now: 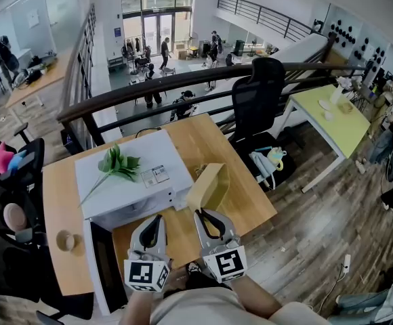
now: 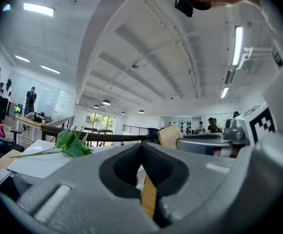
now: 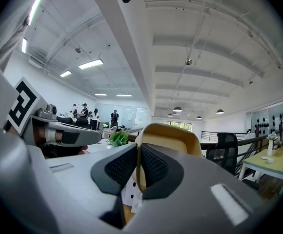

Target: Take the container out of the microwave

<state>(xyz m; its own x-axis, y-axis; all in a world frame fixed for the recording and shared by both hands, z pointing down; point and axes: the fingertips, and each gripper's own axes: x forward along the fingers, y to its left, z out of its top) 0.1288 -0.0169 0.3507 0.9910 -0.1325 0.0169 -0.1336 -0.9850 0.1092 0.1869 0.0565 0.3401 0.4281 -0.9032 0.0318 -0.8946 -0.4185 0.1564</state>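
White microwave (image 1: 118, 193) on the left, tan container (image 1: 210, 185) out on the right.
Left gripper (image 1: 154, 222) has its jaws shut with nothing in them; right gripper (image 1: 204, 214) pinches the container's near wall, over the wooden table (image 1: 247, 195).

microwave (image 1: 132, 185) on bench (image 1: 203, 141) ahead of me, leafy sprig (image 1: 117, 164) on its top, container (image 1: 209, 187) just right of it, between my right gripper (image 1: 209, 217) jaws, my left gripper (image 1: 152, 232) alongside at left, chair (image 1: 257, 97) behind bench
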